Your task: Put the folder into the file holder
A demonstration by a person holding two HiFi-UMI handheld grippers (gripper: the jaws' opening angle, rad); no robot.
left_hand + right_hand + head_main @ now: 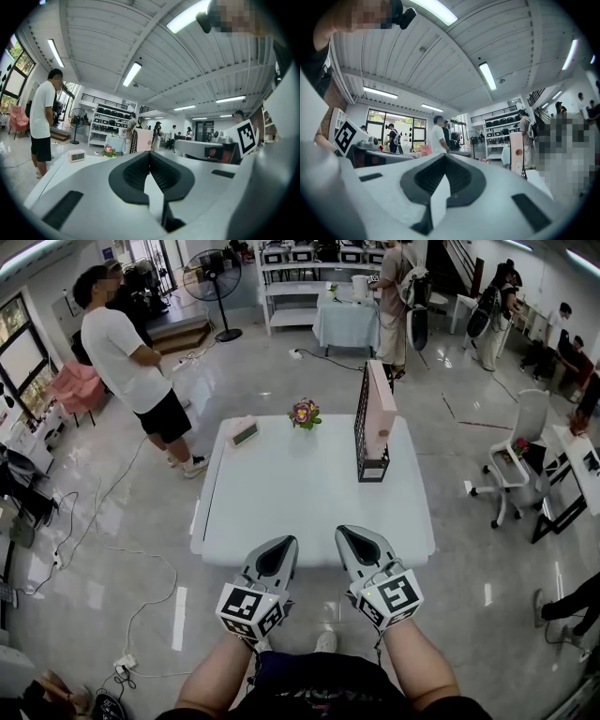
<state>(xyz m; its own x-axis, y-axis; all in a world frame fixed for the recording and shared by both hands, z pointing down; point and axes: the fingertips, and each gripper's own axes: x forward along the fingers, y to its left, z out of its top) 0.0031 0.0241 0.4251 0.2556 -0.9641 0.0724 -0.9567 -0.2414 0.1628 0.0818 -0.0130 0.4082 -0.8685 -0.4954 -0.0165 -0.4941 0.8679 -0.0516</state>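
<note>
A pink folder stands upright inside the black wire file holder at the back right of the white table. The same folder shows far off in the left gripper view, and the folder shows again in the right gripper view. My left gripper and right gripper hover side by side over the table's near edge, well short of the holder. Both are shut, jaws pressed together with nothing between them. The left gripper and the right gripper tilt upward in their own views.
A small white clock and a potted flower sit along the table's far edge. A person in a white shirt stands on the floor to the left. A white office chair is at the right, and cables lie on the floor.
</note>
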